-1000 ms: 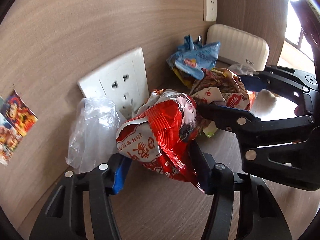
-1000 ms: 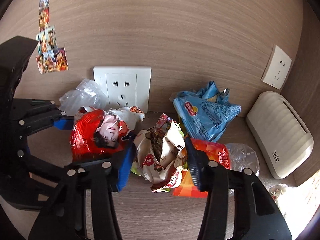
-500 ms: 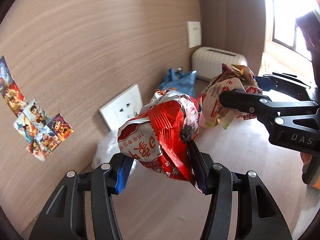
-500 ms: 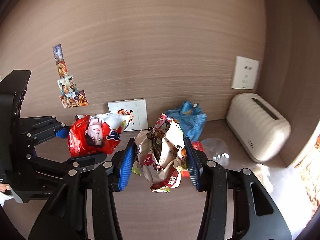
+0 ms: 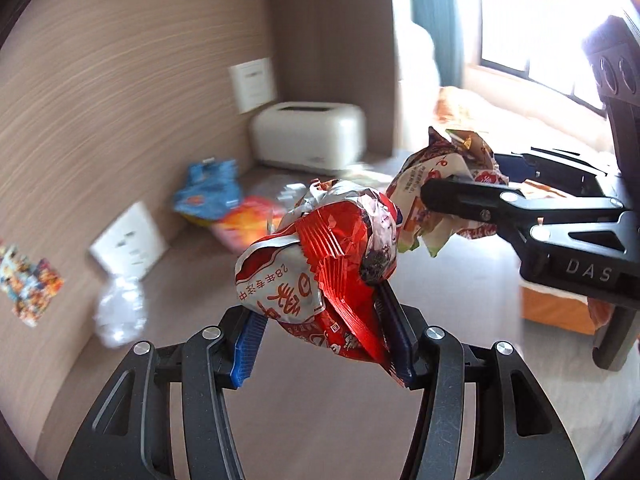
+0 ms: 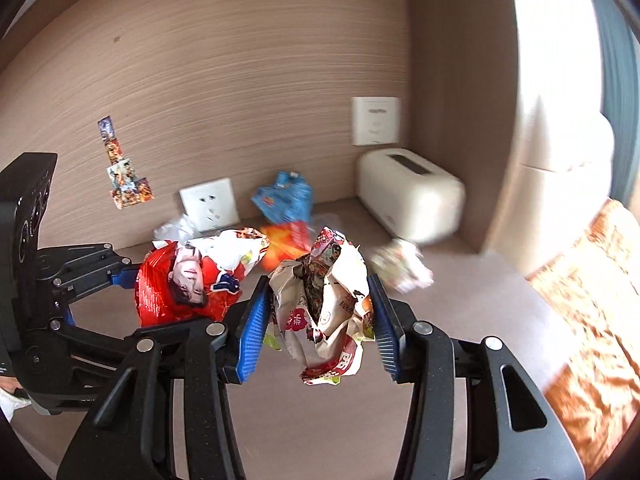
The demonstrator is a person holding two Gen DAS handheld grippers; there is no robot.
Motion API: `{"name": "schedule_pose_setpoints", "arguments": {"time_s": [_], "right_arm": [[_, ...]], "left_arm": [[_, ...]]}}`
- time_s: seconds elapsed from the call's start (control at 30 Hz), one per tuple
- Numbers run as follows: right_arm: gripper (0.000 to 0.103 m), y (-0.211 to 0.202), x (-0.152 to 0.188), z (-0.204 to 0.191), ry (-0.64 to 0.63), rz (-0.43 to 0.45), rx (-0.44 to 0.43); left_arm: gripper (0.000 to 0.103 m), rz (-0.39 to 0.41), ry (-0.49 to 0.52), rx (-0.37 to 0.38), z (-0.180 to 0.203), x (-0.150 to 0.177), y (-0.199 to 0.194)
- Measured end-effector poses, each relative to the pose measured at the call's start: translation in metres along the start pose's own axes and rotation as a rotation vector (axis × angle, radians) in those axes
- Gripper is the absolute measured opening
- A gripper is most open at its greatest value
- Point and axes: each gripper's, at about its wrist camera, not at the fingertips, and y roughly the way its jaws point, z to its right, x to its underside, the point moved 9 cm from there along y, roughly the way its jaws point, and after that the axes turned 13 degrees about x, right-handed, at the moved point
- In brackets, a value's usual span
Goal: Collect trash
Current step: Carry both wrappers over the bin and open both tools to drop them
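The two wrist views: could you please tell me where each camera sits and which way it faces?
Left wrist: sits on the left gripper, looking along its fingers at the red snack wrapper it clamps; the right gripper shows at right.
Right wrist: sits on the right gripper, looking at the crumpled white wrapper it clamps; the left gripper shows at left.
Shared: both wrappers, the cream toaster, the blue chip bag, the wall socket.

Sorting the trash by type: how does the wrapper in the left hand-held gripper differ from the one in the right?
The left hand-held gripper holds a mostly red wrapper with a printed face; the right hand-held gripper holds a mostly white wrapper with dark and red print. Both are crumpled, clamped between blue pads and lifted off the surface.
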Motion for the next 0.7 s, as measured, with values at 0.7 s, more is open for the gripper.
{"name": "schedule_pose_setpoints", "arguments": {"time_s": [0.7], "right_arm": [[0.050, -0.117, 0.181, 0.222, 0.318, -0.176, 0.367]], "left_arm": [[0.053, -0.173, 0.289, 0.379, 0.290, 0.022, 0.112]]}}
